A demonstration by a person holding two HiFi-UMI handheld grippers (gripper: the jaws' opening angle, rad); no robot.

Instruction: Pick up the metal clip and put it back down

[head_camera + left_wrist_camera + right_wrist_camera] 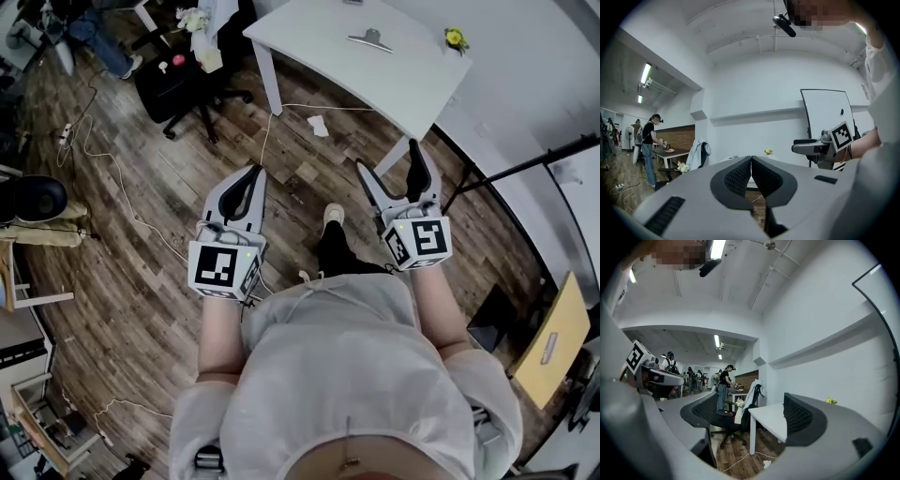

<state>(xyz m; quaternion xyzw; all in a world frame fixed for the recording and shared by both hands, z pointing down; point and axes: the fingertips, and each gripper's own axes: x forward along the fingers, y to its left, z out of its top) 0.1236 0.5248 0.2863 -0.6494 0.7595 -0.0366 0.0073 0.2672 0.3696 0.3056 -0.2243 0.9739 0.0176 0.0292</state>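
The metal clip [371, 39] lies flat on the white table [319, 37] ahead of me in the head view, well beyond both grippers. My left gripper [251, 178] hangs over the wooden floor, short of the table. In the left gripper view its jaws [751, 169] meet with nothing between them. My right gripper [388, 161] hovers near the table's front leg. Its jaws [752, 411] stand wide apart and empty, and the table [771, 419] shows through the gap. I cannot make out the clip in either gripper view.
A small yellow object [456, 38] sits near the table's right end. A black office chair [187, 80] stands left of the table. Cables [112, 178] and a paper scrap [319, 125] lie on the floor. A black stand [525, 169] leans at the right. People work at a far desk [724, 385].
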